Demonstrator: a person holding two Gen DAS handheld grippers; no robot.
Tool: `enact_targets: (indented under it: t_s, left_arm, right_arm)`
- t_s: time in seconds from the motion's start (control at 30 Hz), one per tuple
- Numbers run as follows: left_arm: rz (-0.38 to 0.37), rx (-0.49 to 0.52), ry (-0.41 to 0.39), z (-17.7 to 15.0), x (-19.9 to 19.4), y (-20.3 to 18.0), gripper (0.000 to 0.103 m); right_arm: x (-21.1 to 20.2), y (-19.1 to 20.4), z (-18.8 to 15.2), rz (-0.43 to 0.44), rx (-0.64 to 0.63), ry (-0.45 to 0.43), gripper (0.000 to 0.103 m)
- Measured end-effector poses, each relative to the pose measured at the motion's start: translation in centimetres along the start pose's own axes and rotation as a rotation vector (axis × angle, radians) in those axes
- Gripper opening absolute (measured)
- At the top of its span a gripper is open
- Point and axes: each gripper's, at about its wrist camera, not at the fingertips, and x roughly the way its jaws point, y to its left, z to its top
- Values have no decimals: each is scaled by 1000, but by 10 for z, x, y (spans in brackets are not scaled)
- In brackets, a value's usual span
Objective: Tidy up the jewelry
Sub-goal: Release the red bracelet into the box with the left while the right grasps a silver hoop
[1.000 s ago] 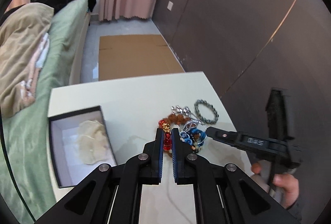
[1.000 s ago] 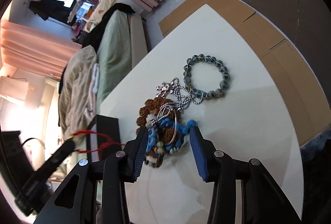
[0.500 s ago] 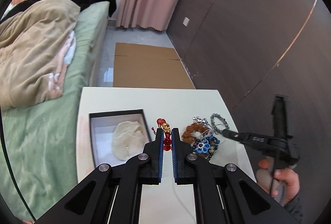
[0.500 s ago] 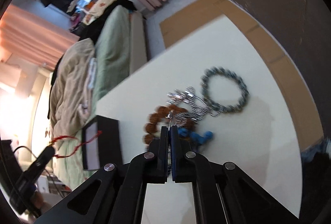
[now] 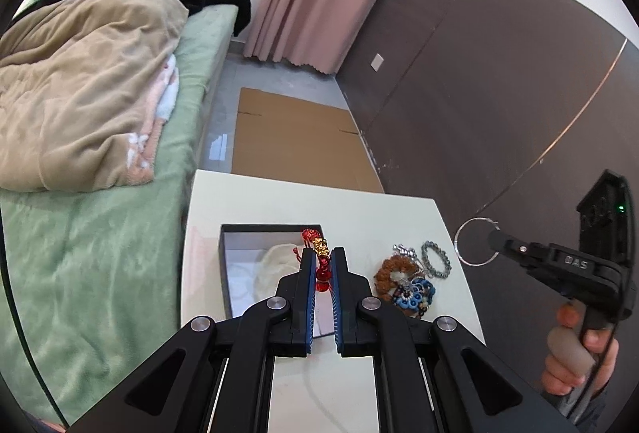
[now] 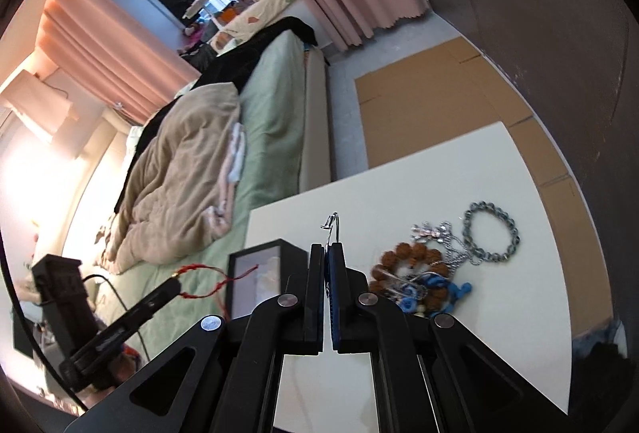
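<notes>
Fingers of the left gripper pinch the red bracelet, right gripper pinches the wire hoop; lower each over the box ahead before releasing.

1. bare white table is seen beyond the open black box, free for passage.
2. the right side is crowded by a jewelry pile.
3. the near table strip is left open.
4. the left is bounded by the bed.
</notes>
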Motion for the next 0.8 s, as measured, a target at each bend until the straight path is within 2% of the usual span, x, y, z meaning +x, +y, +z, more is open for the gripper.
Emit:
enact_targets:
  t_s: [0.27, 0.37, 0.4, 0.43, 0.47, 0.5, 0.53, 0.6, 0.7, 0.8]
  left_arm:
    - [-57, -53, 30, 5, 14, 11, 7]
    - [-70, -65, 57, 7, 23, 14, 11]
    - [-74, -73, 68, 7, 26, 16, 20]
    - [-82, -82, 71, 7, 26, 18, 39]
    - [-87, -97, 61, 7, 24, 21, 50]
    - [-82, -105, 45, 7, 21, 23, 68]
    - [-75, -110, 24, 6, 16, 25, 76]
    - [-64, -112, -7, 7, 7, 30, 77]
    - [-34, -121, -14, 8, 2, 38, 77]
    - [-35, -138, -36, 9, -8, 46, 77]
  right_arm:
    - [-4, 35, 2, 3, -57, -3, 4]
    - [0, 46, 0, 10, -78, 10, 4]
    - [2, 48, 0, 11, -82, 14, 4]
    - [4, 50, -1, 13, -87, 19, 4]
    - [8, 53, -2, 15, -91, 26, 4]
    - [11, 56, -3, 16, -94, 33, 4]
    - [15, 59, -4, 19, -97, 40, 4]
    - [25, 64, -7, 29, -105, 56, 4]
    - [39, 72, -12, 51, -120, 81, 4]
    - [56, 82, -14, 67, -140, 114, 4]
